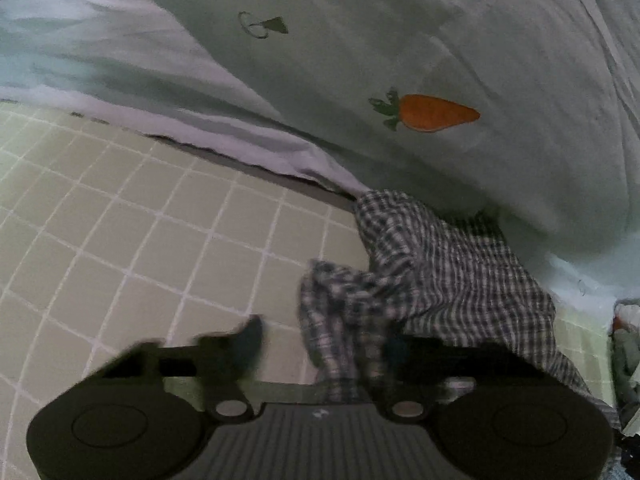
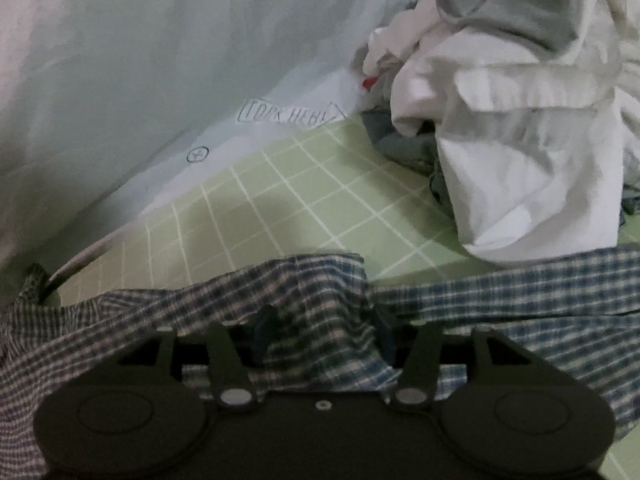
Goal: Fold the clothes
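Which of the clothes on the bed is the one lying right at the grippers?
The blue-and-white checked shirt, spread on the green grid sheet across the right gripper. The white garment sits farther back on the pile.

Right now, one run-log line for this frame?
stage: laying out plaid garment on green grid sheet | left gripper: cloth between fingers, grip unclear | right gripper: open, cloth between fingers | unfolded pile: waiting
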`<state>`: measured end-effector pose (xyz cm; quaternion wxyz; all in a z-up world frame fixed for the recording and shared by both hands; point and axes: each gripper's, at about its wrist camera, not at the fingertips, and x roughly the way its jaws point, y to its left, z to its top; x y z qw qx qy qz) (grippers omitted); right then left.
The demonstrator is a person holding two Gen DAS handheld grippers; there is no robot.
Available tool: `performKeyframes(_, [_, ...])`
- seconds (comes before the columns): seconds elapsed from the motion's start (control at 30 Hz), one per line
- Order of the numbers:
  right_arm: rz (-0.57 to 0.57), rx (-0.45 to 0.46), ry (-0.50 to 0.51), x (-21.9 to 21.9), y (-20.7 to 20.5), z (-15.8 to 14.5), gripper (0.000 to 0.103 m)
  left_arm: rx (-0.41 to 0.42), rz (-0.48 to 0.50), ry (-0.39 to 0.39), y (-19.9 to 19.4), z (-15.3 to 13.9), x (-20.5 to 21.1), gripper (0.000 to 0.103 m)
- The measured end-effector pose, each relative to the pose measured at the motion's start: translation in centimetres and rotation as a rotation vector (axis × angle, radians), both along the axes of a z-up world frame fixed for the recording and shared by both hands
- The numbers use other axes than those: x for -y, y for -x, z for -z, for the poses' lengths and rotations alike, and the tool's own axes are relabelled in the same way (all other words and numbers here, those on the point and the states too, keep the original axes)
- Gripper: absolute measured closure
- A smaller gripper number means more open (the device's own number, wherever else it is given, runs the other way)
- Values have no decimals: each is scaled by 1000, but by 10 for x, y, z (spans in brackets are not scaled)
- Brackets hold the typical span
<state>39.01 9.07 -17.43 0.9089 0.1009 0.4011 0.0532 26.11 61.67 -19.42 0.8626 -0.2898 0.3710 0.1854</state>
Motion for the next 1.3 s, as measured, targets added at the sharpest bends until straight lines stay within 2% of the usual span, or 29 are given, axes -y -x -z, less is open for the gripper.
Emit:
performKeyframes(0.03, [-3, 0, -2, 1, -1, 0, 63, -8, 6, -11, -4, 0, 1, 97])
performKeyframes(0.07, [-15, -2, -18, 2, -2, 0, 90, -16, 12, -22, -8, 0, 2, 98])
performKeyframes(0.1, [-29, -2, -51, 4, -3, -2, 98, -23, 19, -45, -12, -2, 4, 98])
performKeyframes(0.2, [-55, 69, -65, 1, 3, -16, 98, -36, 33, -131, -20, -14, 7, 98])
performKeyframes(0.3, [-126, 137, 59, -16, 8, -31, 98, -56, 19, -120, -25, -14, 3, 98])
performKeyframes(0.4, [-164, 93, 153, -31, 3, -25, 97, -105, 20, -145, -27, -6, 5, 93])
performKeyframes(0.43, [-167, 81, 182, -35, 2, -24, 95, -104, 21, -162, -25, -10, 7, 84])
performKeyframes(0.47, [-163, 76, 210, -37, 4, -24, 85, -103, 23, -178, -22, -15, 8, 68])
performKeyframes(0.5, [-154, 82, 232, -40, 7, -26, 59, -89, 19, -188, -17, -22, 8, 59])
performKeyframes(0.53, [-140, 102, 236, -40, 13, -31, 45, -60, 10, -191, -9, -31, 7, 40])
performKeyframes(0.57, [-126, 128, 226, -38, 22, -37, 27, -27, -4, -188, 2, -41, 5, 24])
performKeyframes(0.6, [-116, 149, 202, -36, 30, -43, 22, 12, -23, -177, 15, -52, 4, 20])
performKeyframes(0.67, [-107, 156, 120, -29, 52, -54, 12, 62, -49, -141, 42, -70, 6, 20])
performKeyframes(0.77, [-109, 147, 22, -24, 86, -65, 5, 86, -51, -106, 93, -87, 30, 20])
performKeyframes(0.83, [-150, 129, -11, -27, 118, -67, 4, 59, -32, -102, 127, -87, 52, 20])
performKeyframes(1.1, [-269, -44, -128, -49, 238, -37, 4, -145, 11, 19, 249, -40, 133, 20])
performKeyframes(1.2, [-342, -75, -200, -61, 283, -29, 4, -186, 52, 34, 283, -29, 158, 25])
performKeyframes(1.23, [-384, -99, -242, -65, 295, -26, 6, -186, 70, 44, 291, -27, 163, 30])
performKeyframes(1.3, [-445, -143, -308, -72, 315, -21, 20, -174, 103, 56, 305, -26, 170, 39])
